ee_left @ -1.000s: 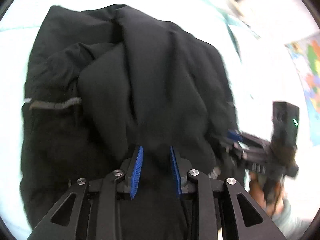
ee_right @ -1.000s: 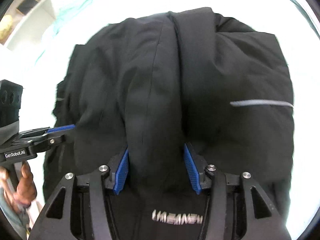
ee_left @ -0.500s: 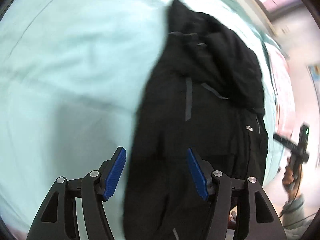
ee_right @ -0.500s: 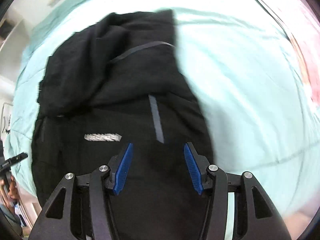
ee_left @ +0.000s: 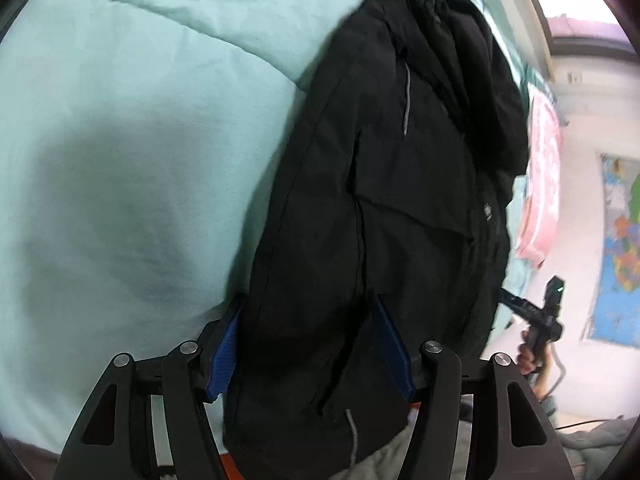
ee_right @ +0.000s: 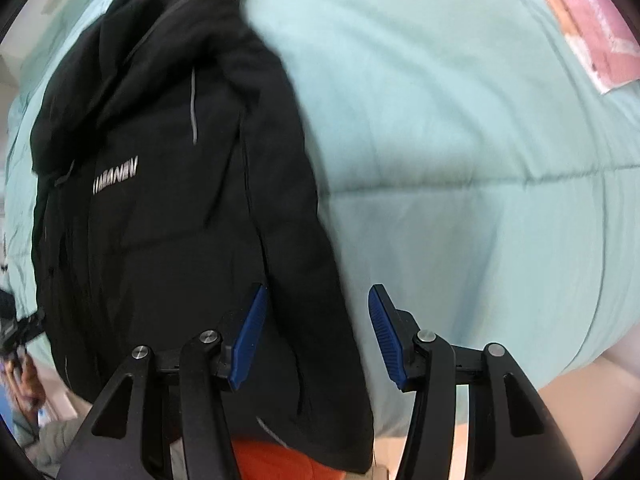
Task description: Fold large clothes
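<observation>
A large black jacket (ee_left: 400,208) with grey stripes lies lengthwise on a mint green bed cover (ee_left: 140,120). Its lower hem hangs over the near bed edge. My left gripper (ee_left: 310,344) is open, and the jacket's lower left part shows between its blue pads. In the right wrist view the jacket (ee_right: 172,200) shows a silver logo, and my right gripper (ee_right: 316,334) is open over its right edge, holding nothing. The right gripper also shows far right in the left wrist view (ee_left: 540,312).
A pink cloth (ee_left: 540,184) lies on the bed beyond the jacket, also seen in the right wrist view (ee_right: 580,20). A colourful map (ee_left: 620,256) hangs on the wall at right. Something orange (ee_right: 276,460) sits below the bed edge.
Both grippers have let go of the jacket, opened wide and pulled back toward the near bed edge. The jacket, bunched up a second ago, now lies stretched out on the cover.
</observation>
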{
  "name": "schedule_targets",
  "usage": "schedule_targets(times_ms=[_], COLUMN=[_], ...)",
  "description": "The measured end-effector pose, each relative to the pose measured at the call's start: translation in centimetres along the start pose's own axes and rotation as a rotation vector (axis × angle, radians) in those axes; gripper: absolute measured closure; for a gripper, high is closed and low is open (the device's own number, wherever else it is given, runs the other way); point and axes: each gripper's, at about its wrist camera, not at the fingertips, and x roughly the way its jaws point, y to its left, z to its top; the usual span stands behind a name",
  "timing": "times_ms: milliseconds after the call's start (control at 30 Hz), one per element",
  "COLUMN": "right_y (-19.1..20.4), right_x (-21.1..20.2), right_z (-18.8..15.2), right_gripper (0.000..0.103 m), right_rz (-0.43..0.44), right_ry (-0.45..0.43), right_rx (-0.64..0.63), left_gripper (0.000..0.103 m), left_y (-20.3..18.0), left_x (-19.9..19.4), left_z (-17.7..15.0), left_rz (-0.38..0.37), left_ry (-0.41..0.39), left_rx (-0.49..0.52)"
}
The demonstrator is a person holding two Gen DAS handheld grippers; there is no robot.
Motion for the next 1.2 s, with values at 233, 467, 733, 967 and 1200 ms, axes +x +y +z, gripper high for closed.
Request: schedule_targets(times_ms=[233,467,733,967,1200], right_y=[-0.8,1.6,1.4,-0.6,-2.1], right_x=[1.6,-3.0,-2.0,0.2,0.7], right_z=[-2.4,-2.8,-3.6,-7.0,-8.3], right_gripper=[0.047,0.074,0.071,0.043,0.084], right_rz=[0.028,0.135,0.187,0.195,0.252], right_ry=[0.051,-0.054,-0.014,0.112,0.131], right_rx=[0.016,-0.078,-0.068,-0.065,-0.005], left_gripper=[0.04,0.04,0.04,0.04,0.09], left_y=[-2.9,-9.6,-8.5,-6.6,-6.5], left_x=[1.8,-1.9,1.9,4.1,2.3], left_z=[0.4,0.3,0.7,-3.6,-3.6], left_rz=[0.023,-0.218,-0.154,-0.068,-0.047], left_ry=[0.036,-0.043,0.053,0.2,0.141], left_rx=[0.088,0.245,0.184,0.147,0.116])
